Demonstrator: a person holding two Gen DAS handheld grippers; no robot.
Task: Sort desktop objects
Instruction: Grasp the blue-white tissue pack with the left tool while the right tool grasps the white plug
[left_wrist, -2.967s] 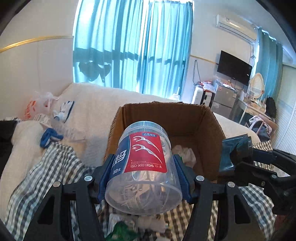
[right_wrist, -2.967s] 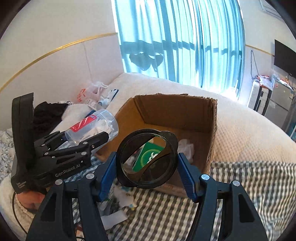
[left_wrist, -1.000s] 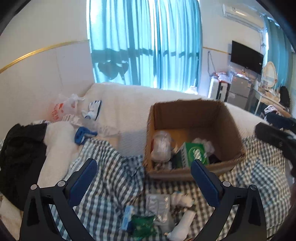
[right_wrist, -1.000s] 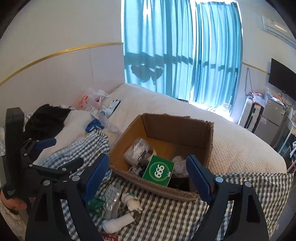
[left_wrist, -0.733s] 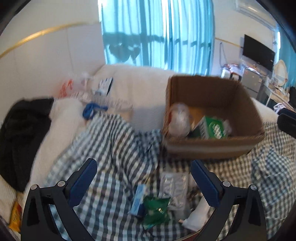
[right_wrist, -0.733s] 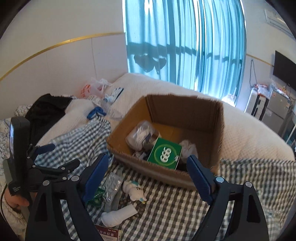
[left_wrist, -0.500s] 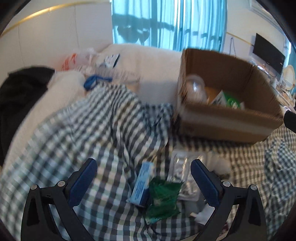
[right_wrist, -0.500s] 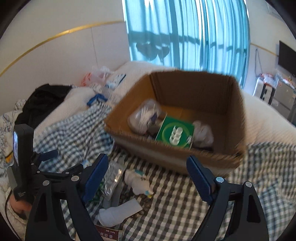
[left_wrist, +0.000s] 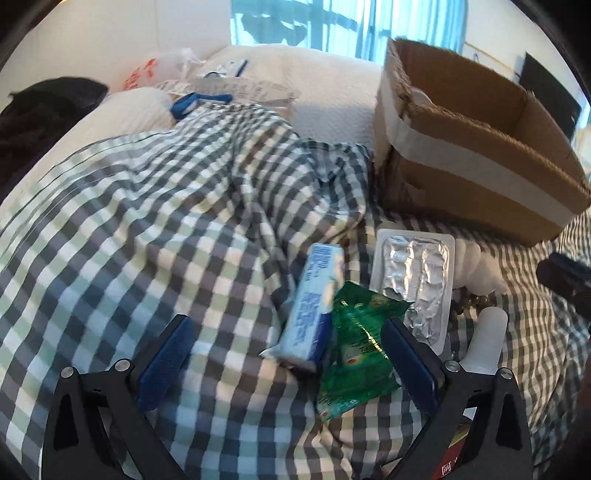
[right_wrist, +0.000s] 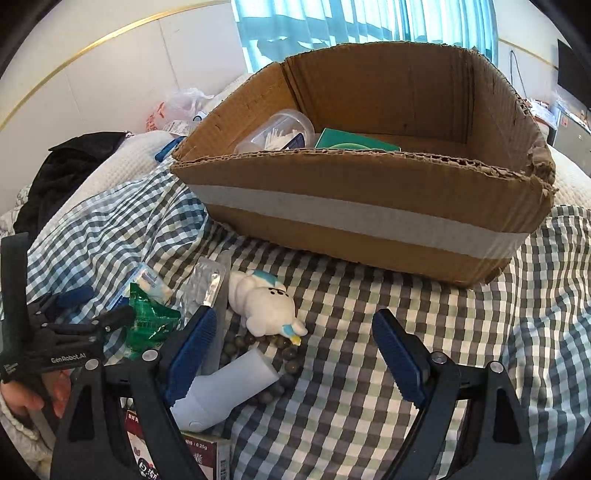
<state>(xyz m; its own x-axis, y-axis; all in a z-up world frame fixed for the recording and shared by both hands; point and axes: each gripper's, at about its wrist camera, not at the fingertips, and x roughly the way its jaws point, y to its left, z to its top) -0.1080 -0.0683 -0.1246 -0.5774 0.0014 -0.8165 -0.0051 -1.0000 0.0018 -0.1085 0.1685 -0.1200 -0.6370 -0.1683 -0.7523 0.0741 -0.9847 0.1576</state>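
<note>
My left gripper (left_wrist: 288, 354) is open and empty, low over the checked cloth (left_wrist: 147, 221), its fingers either side of a blue-and-white pack (left_wrist: 314, 306) and a green foil packet (left_wrist: 354, 362). A silver blister pack (left_wrist: 413, 277) lies beside them. My right gripper (right_wrist: 295, 354) is open and empty, just above a white plush toy (right_wrist: 262, 299), a string of brown beads (right_wrist: 277, 339) and a white tube (right_wrist: 225, 387). The cardboard box (right_wrist: 369, 221) behind holds a clear floss tub (right_wrist: 277, 129) and a green box (right_wrist: 351, 142).
A printed carton (right_wrist: 177, 458) lies at the bottom edge under my right gripper. Black clothing (right_wrist: 70, 166), a plastic bag (right_wrist: 173, 107) and a blue object (left_wrist: 195, 101) lie on the white bedding beyond the cloth. The left gripper shows at the left of the right wrist view (right_wrist: 85, 317).
Both grippers let go of the floss tub and the dark round item into the box, opened, drew back, and have dropped low toward the loose items on the cloth.
</note>
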